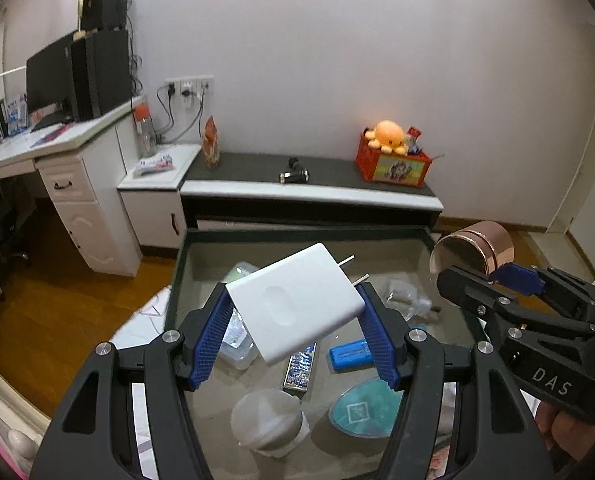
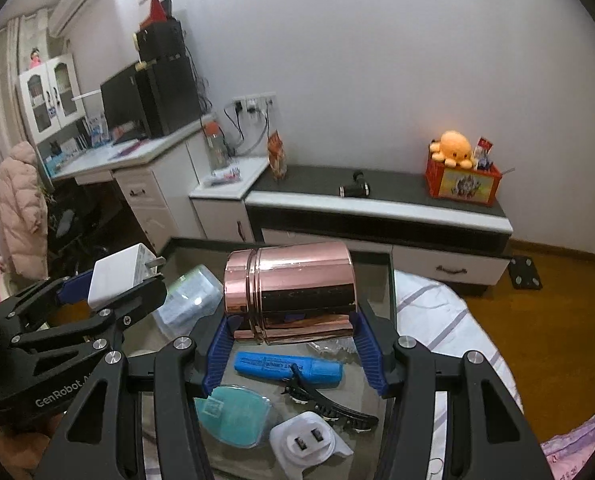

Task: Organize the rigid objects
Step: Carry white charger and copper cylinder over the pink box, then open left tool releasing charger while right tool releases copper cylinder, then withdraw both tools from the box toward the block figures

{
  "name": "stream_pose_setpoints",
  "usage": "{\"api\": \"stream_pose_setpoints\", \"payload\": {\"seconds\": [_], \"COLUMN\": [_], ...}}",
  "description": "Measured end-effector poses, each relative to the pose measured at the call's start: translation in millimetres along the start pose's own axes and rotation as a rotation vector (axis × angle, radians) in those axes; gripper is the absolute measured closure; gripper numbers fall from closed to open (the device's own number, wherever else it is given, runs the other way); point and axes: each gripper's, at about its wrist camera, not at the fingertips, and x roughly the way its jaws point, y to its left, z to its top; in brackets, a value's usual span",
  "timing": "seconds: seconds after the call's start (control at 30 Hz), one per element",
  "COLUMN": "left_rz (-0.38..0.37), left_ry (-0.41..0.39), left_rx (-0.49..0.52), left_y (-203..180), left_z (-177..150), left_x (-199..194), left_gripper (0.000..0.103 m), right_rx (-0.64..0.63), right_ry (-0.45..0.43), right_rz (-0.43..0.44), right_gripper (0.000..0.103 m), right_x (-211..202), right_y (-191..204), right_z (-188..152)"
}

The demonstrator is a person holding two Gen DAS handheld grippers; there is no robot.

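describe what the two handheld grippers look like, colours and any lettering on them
Both the left gripper and the right gripper are matte black angular linkage frames with round silver pivot bolts. Their fingers carry blue ribbed pads. White lettering shows on the bodies: "GenRobot" on the left, "DAS" on the right. No cables or sleeves are visible.

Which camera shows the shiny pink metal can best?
The right wrist view: the shiny rose-gold metal canister lies sideways, filling the middle, clamped between the right gripper and its blue pads. The left wrist view shows it small at the right edge, mostly one round end.
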Motion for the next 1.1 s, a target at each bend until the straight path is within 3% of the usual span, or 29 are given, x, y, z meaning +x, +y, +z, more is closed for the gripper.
{"api": "stream_pose_setpoints", "payload": {"seconds": [0.47, 0.53, 0.6, 0.7, 0.8, 0.87, 0.9, 0.97, 1.1], "left_rz": [0.047, 0.061, 0.072, 0.081, 0.081, 0.093, 0.101, 0.117, 0.129], "left_ry": [0.115, 0.113, 0.104, 0.091, 0.083, 0.070, 0.066, 0.056, 0.003], "left_rx": [0.023, 0.034, 0.039, 0.032, 0.020, 0.009, 0.006, 0.005, -0.003], "left_y": [-0.4, -1.0, -0.5, 3.0, 8.9, 12.6, 14.1, 15.4, 12.7], "left_z": [-20.6, -22.6, -23.0, -22.9, -23.6, -24.5, -25.3, -28.5, -35.9], "left_x": [47.5, 47.6, 44.9, 38.5, 29.8, 21.2, 16.7, 3.4, -33.0], "left_gripper": [0.038, 0.032, 0.017, 0.006, 0.003, 0.000, 0.000, 0.000, 0.000], "right_rx": [0.033, 0.031, 0.026, 0.030, 0.039, 0.055, 0.073, 0.101, 0.097], "right_ry": [0.133, 0.151, 0.156, 0.156, 0.151, 0.143, 0.135, 0.126, 0.080], "right_rz": [-0.002, 0.001, 0.001, -0.009, -0.003, -0.027, -0.010, 0.025, 0.016], "right_gripper": [0.047, 0.047, 0.047, 0.046, 0.039, 0.020, 0.017, 0.014, 0.014], "right_x": [43.4, 46.8, 47.1, 44.5, 40.1, 36.1, 33.1, 26.4, -1.0], "right_y": [-14.3, -14.1, -13.8, -14.1, -14.4, -16.7, -19.1, -21.7, -13.6], "right_z": [-13.3, -14.7, -15.7, -14.6, -13.6, -13.1, -13.0, -14.6, -14.8]}}
